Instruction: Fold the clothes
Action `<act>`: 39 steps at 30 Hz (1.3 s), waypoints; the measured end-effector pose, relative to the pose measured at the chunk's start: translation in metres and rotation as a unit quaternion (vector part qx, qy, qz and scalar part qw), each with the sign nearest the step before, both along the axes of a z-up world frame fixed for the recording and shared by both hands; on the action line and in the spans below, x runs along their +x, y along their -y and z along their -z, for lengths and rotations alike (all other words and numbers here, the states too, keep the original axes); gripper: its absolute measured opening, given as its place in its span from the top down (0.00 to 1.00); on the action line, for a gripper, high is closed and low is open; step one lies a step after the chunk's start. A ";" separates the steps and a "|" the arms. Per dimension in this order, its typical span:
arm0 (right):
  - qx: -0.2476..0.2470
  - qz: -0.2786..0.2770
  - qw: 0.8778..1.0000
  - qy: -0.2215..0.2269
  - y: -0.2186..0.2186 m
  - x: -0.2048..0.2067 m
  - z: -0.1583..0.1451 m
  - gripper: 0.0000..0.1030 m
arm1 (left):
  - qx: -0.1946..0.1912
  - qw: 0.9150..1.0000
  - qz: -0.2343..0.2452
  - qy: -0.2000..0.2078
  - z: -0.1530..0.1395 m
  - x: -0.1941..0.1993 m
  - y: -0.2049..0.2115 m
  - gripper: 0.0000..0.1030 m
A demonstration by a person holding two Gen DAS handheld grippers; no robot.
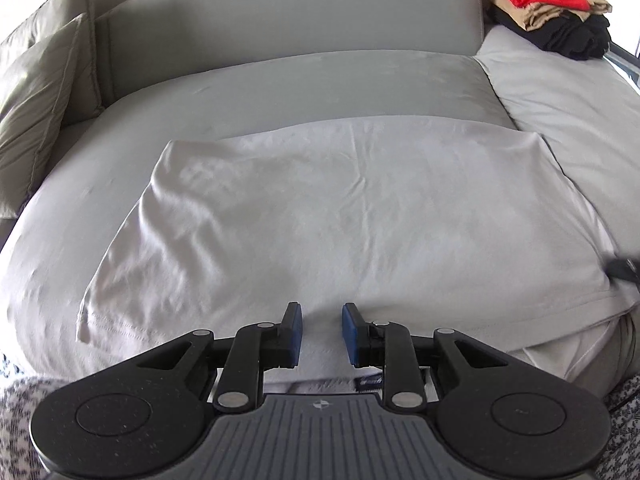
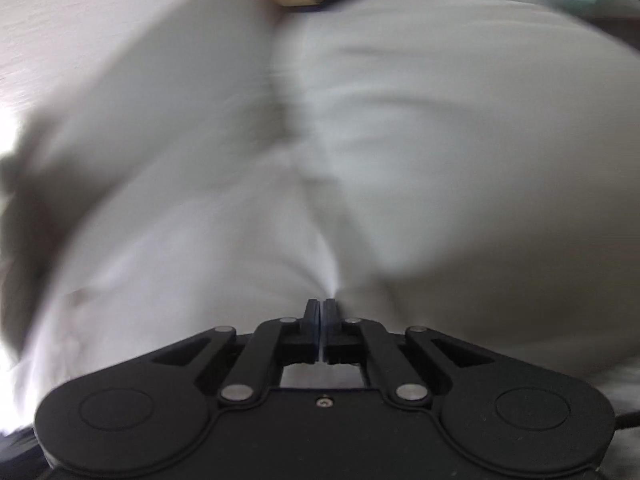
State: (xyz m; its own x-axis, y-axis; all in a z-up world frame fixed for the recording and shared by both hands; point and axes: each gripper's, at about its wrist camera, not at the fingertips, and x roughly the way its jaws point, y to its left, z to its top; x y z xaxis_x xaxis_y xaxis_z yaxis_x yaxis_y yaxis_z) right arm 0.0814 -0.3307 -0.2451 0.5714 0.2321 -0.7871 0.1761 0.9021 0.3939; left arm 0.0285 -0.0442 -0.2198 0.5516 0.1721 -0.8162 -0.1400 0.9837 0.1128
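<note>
Left gripper (image 1: 321, 334): the two blue-padded fingers stand apart with a clear gap, and nothing is between them.
Garment (image 1: 340, 216): a pale, off-white piece of clothing lies spread flat just ahead of the left gripper, folded into a wide rectangle; its near edge is right below the fingertips, and a stitched hem shows at its near-left corner.
Sofa seat (image 1: 280, 84): the grey cushion carries the garment and continues beyond it, up to the backrest.
Olive cushions (image 1: 36, 92): two of them lean at the far left of the left gripper, against the sofa corner.
Pile of folded clothes (image 1: 556, 12): it sits far ahead to the right, well apart from the garment, with a red piece on top, a tan one under it and black ones at the bottom.
Right gripper (image 2: 323, 312): the fingers are pressed together on a pinch of the pale cloth (image 2: 240, 240), which rises in a ridge straight from the fingertips; this view is strongly blurred.
Right gripper in the left view: a small dark part (image 1: 622, 269) shows at the right edge of the garment.
</note>
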 end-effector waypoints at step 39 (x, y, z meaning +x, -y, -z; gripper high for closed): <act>0.092 -0.060 0.988 0.107 -0.017 -0.020 -0.010 0.93 | 0.033 0.999 0.008 0.028 -0.007 -0.019 0.026 0.73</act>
State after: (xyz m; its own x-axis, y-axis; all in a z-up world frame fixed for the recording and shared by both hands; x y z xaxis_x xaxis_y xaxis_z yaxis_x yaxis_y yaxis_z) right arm 0.0613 -0.3138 -0.2353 0.6807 0.4351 -0.5894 -0.0324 0.8216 0.5691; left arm 0.0094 -0.0699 -0.2131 0.5988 0.2149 -0.7715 -0.1319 0.9766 0.1696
